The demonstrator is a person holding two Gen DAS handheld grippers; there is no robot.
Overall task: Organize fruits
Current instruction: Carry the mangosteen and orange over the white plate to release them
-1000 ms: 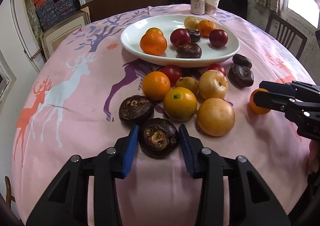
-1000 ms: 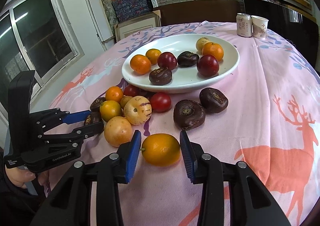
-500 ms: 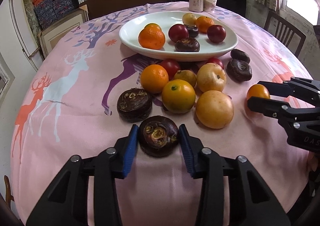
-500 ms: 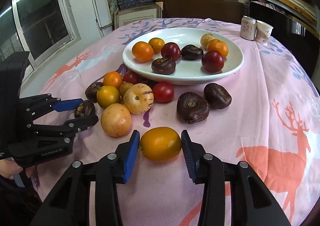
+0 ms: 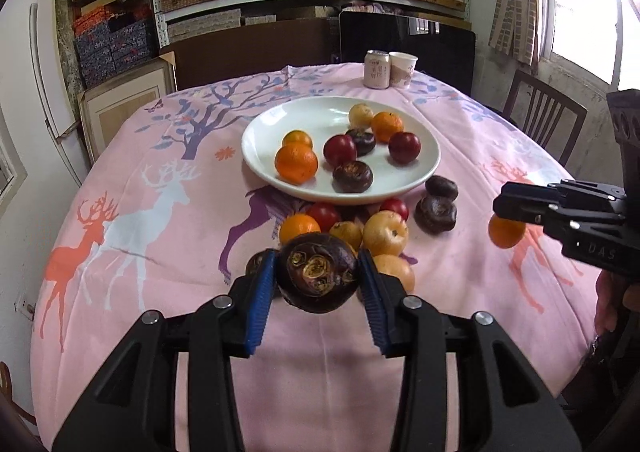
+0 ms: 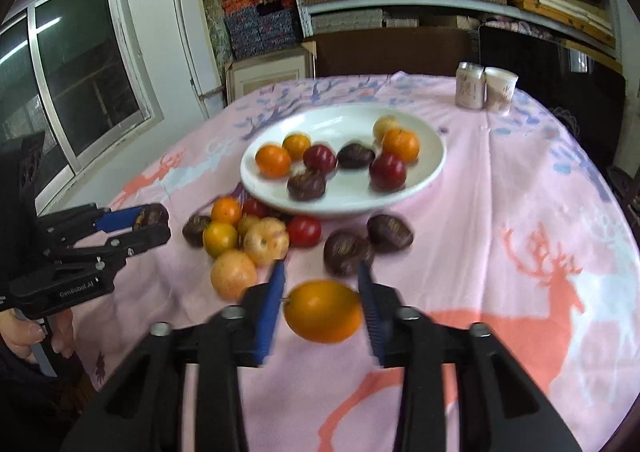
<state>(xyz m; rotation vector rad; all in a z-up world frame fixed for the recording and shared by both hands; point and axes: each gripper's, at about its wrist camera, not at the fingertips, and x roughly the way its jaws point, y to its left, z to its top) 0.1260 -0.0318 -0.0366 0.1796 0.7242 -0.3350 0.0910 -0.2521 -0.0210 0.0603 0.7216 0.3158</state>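
Lifted now: left gripper (image 5: 318,278) clamps wrinkled dark fruit (image 5: 318,278); right gripper (image 6: 320,306), blurred, apparently grips smooth orange (image 6: 323,311).

Below me lies a round table (image 5: 168,312) under a pink cloth printed with deer and trees, and a white plate (image 5: 256,149) rests on it toward the far side. Just in front of the plate, loose fruit (image 5: 386,232) crowds the cloth: oranges, red ones, yellow ones, with two dark brown fruits (image 5: 436,207) off the plate's right front edge. Behind the plate, at the far edge, a can (image 5: 376,69) and a paper cup (image 5: 403,69) stand side by side.
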